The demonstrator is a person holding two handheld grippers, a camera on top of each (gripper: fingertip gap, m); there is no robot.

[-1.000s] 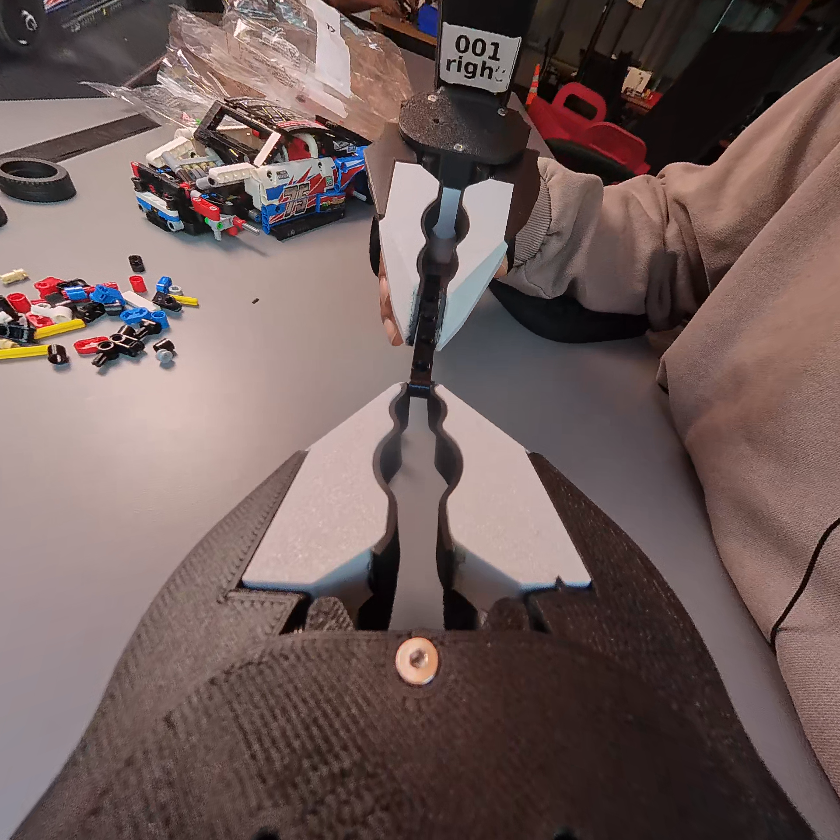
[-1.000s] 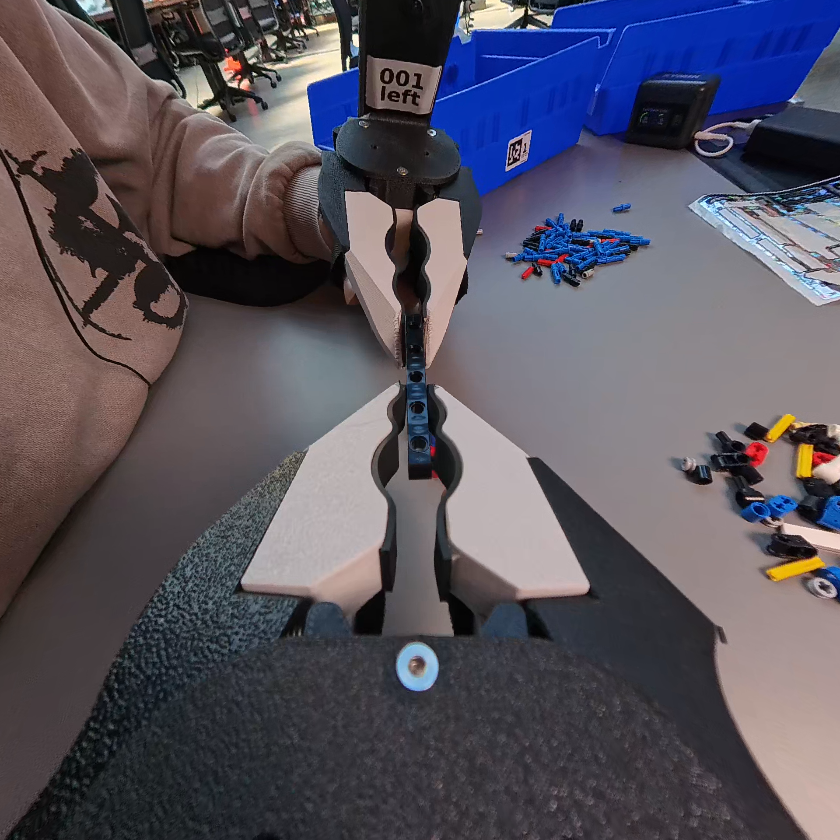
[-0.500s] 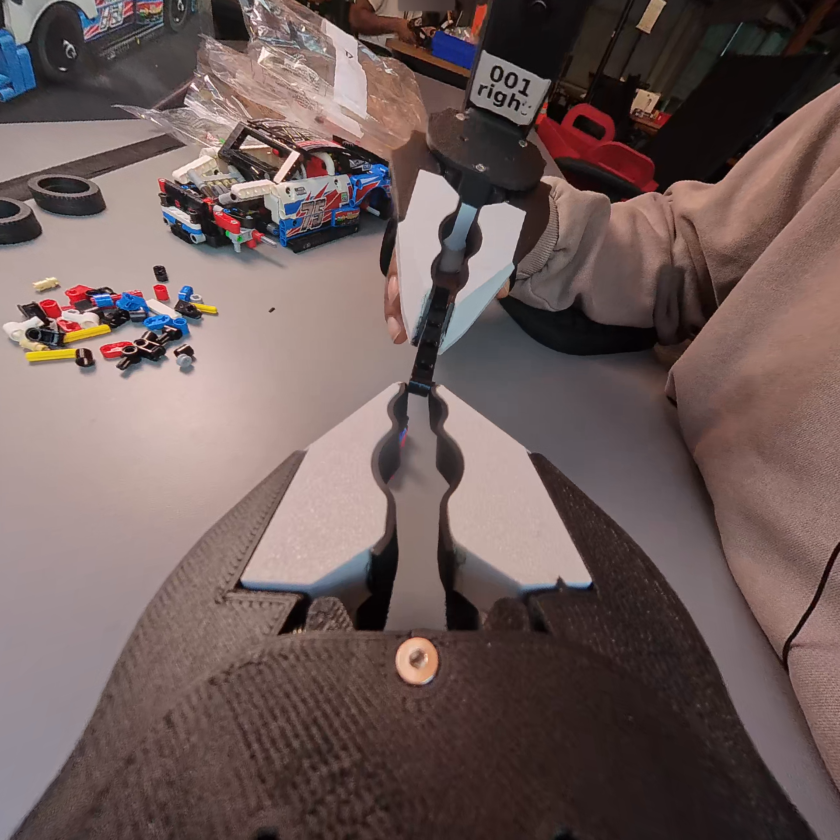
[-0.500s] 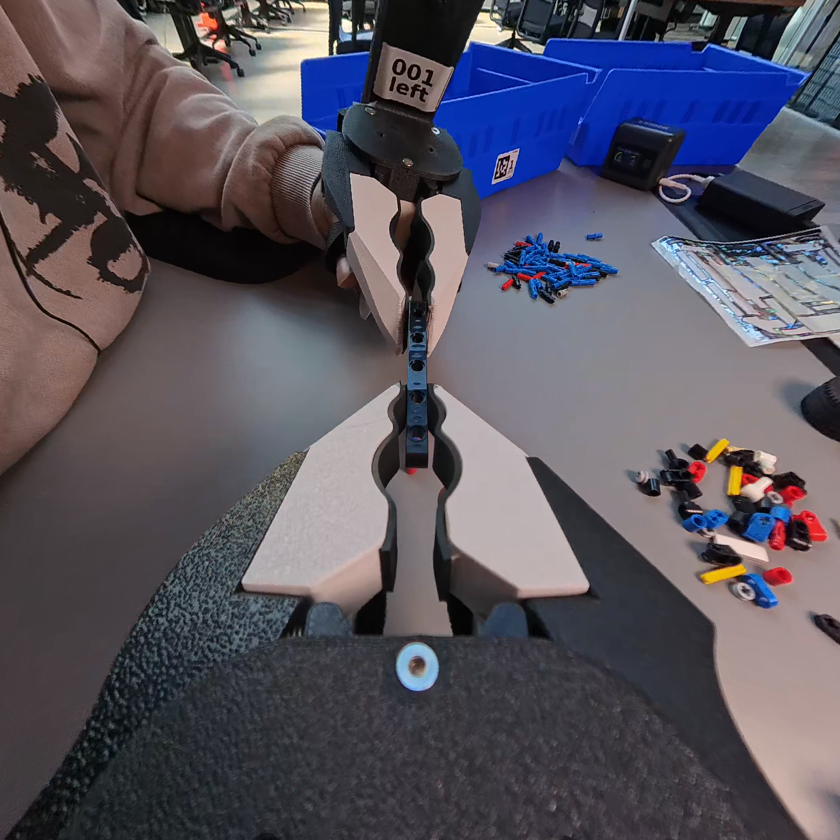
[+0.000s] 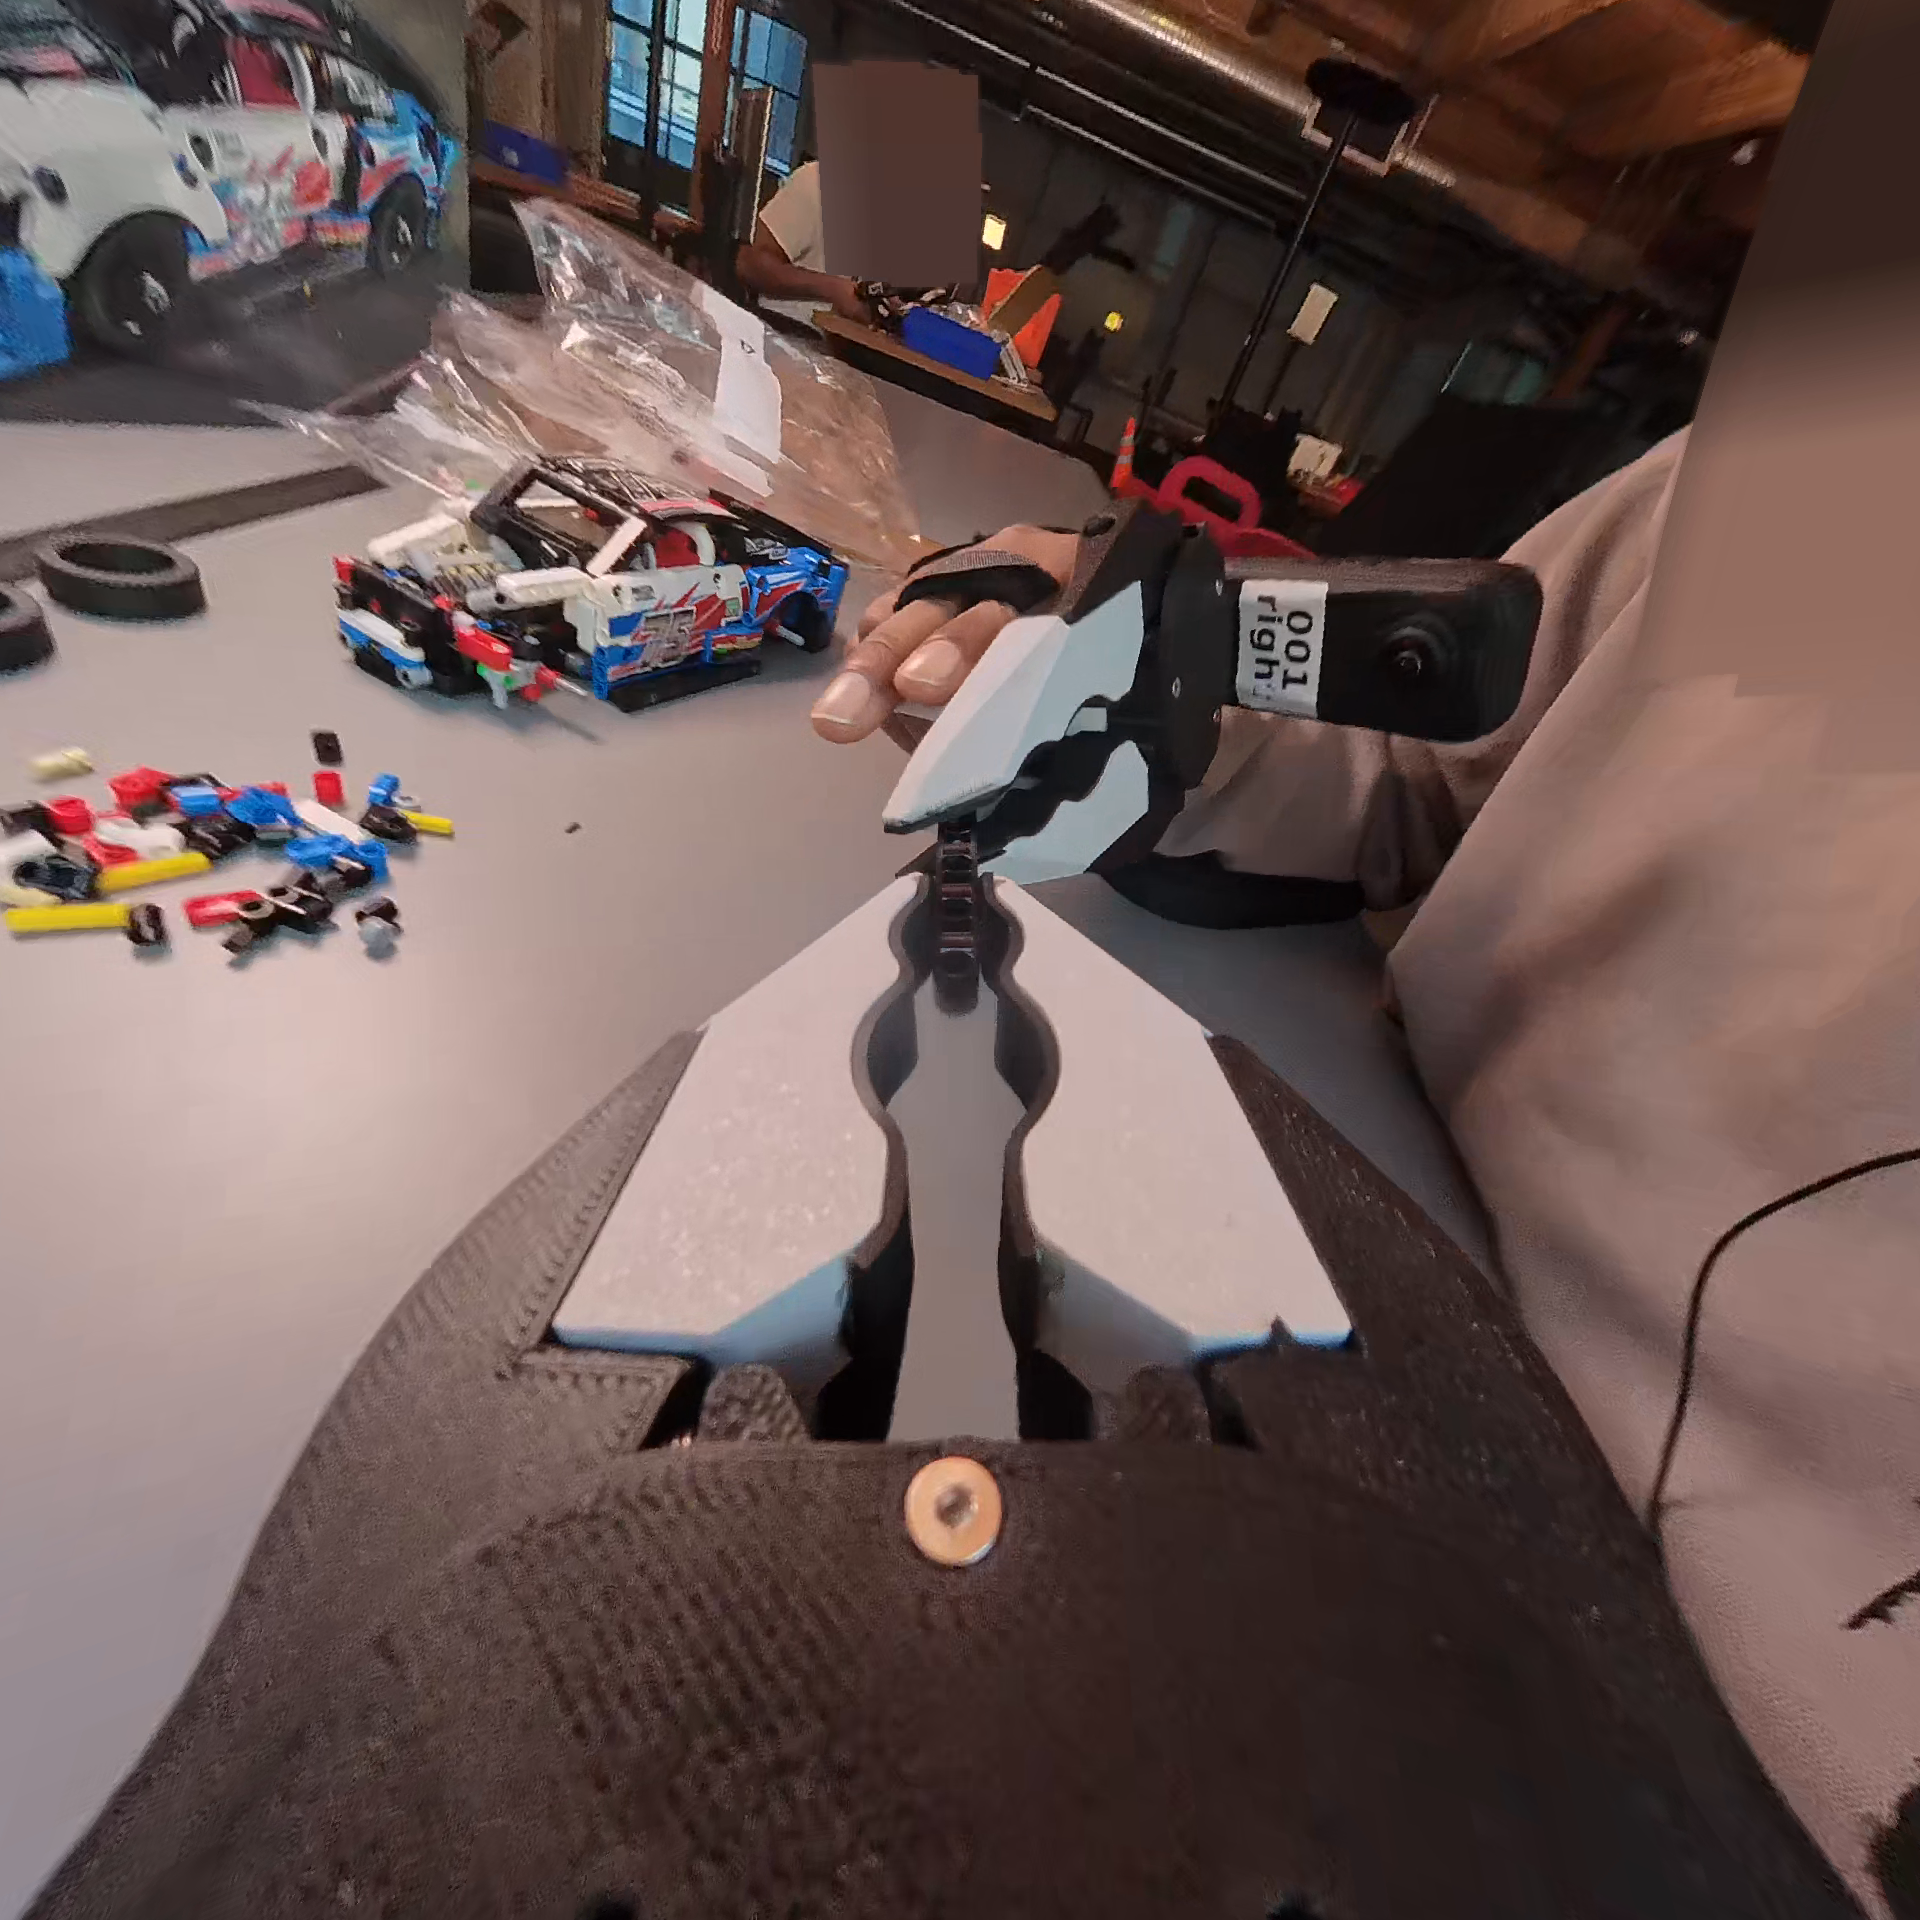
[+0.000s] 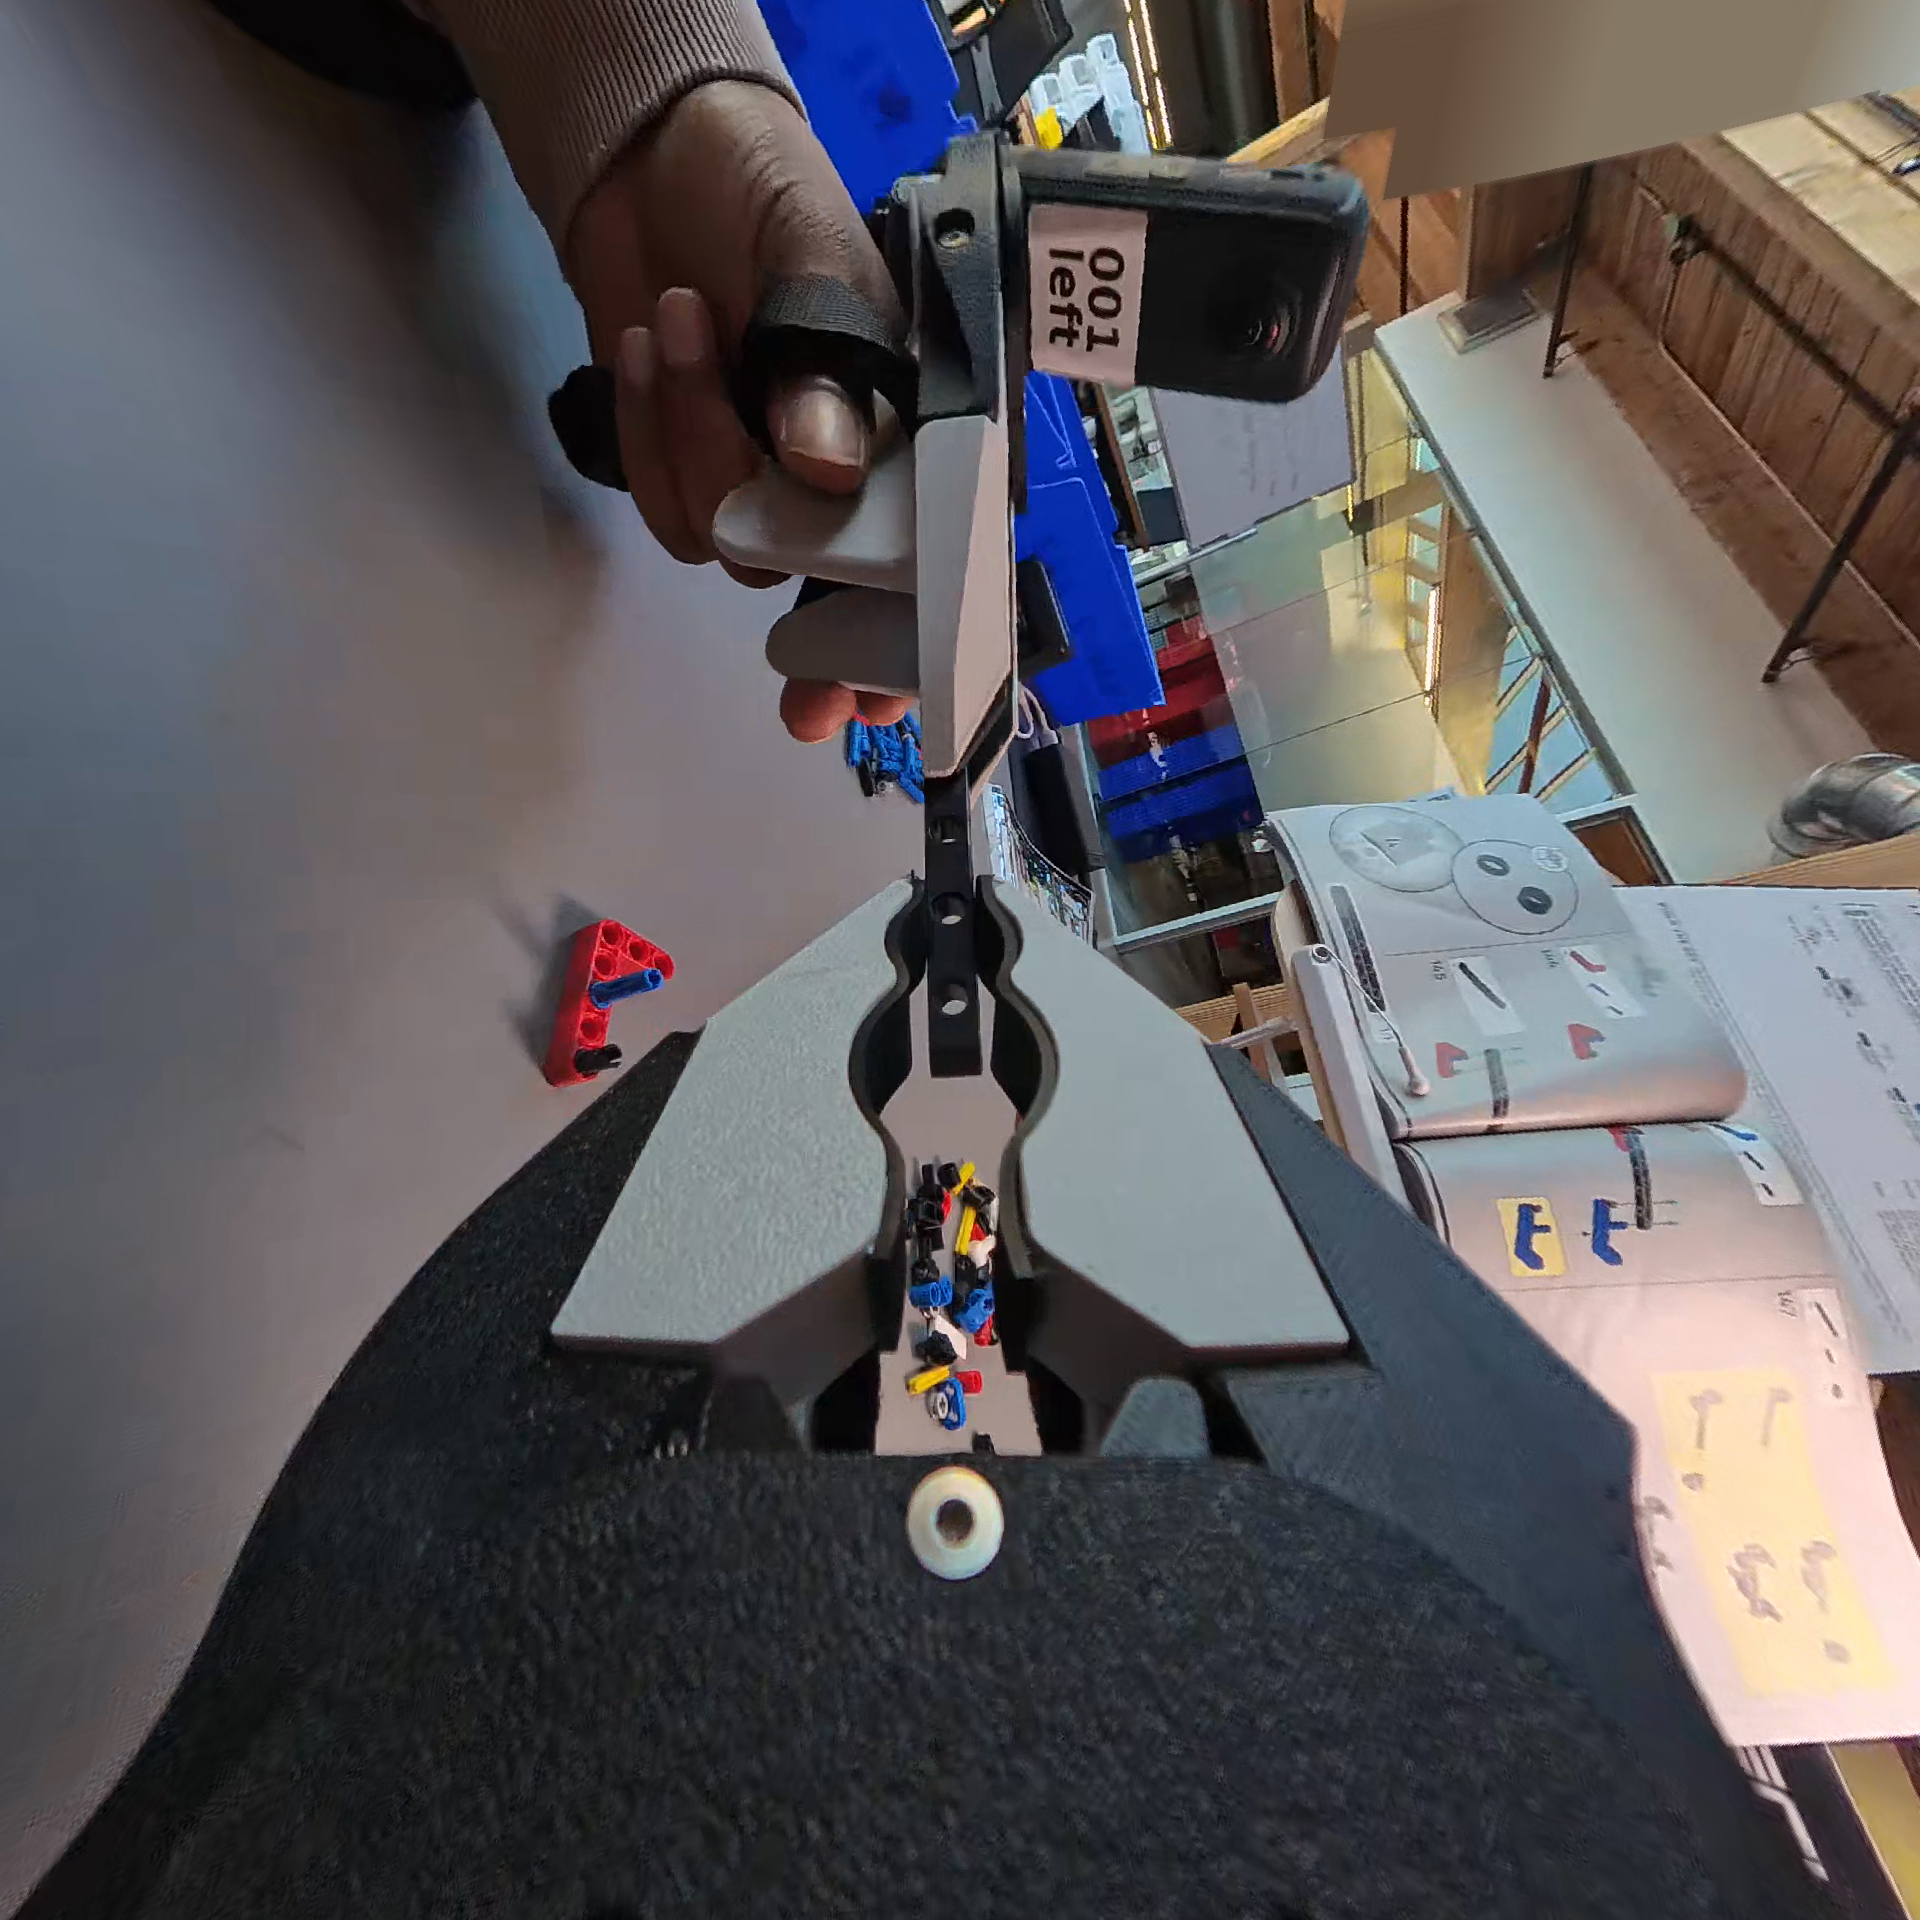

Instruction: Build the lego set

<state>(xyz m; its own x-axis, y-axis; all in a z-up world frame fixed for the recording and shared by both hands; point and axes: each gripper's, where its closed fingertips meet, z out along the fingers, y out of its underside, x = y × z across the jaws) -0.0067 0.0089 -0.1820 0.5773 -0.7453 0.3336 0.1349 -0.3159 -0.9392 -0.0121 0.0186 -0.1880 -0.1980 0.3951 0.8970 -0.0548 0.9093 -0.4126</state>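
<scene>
The left gripper has its jaws closed on one end of a black beam, and the right gripper has its jaws clamped on the other end, tip to tip above the surface. The right gripper is rolled onto its side relative to the left. A bare hand in a beige sleeve holds the right gripper; another hand grips the left.

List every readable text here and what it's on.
Writing is not quoted; its bearers:
White label, right gripper camera.
White label, left gripper camera.
Number decal, lego car door.
Instruction booklet: print too small.
Slip in plastic bag: blurred.
</scene>
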